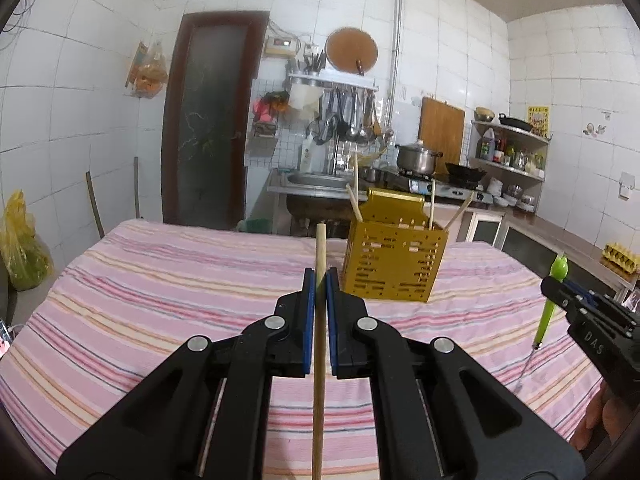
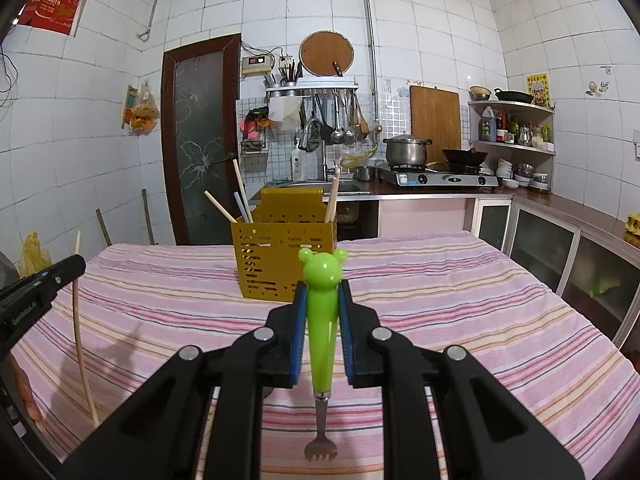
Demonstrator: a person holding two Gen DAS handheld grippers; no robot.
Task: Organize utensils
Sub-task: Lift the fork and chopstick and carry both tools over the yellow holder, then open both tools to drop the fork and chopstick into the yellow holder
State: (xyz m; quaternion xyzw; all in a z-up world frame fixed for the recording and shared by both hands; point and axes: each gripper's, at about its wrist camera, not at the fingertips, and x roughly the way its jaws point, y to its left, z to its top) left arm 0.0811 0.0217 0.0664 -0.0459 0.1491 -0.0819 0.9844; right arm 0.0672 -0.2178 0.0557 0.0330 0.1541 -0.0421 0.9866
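- My left claw (image 1: 320, 280) pinches a slim, round wooden chopstick (image 1: 319, 360), held upright.
- My right claw (image 2: 322, 292) grips a glossy green bear-headed fork (image 2: 321, 320), tines down.
- A perforated yellow holder (image 2: 282, 256) stands on the striped desk (image 2: 460, 300).

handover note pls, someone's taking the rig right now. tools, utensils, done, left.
Left tool: shut on a pale wooden chopstick, held upright above the pink striped tablecloth.
Right tool: shut on the green bear-headed plastic handle of a small metal fork, tines pointing down.
Yellow perforated utensil holder stands mid-table, ahead of both tools.
Done: several chopsticks already stand in the holder.
Left: drop the held chopstick and the fork into the holder. No other loose utensils visible on the cloth.
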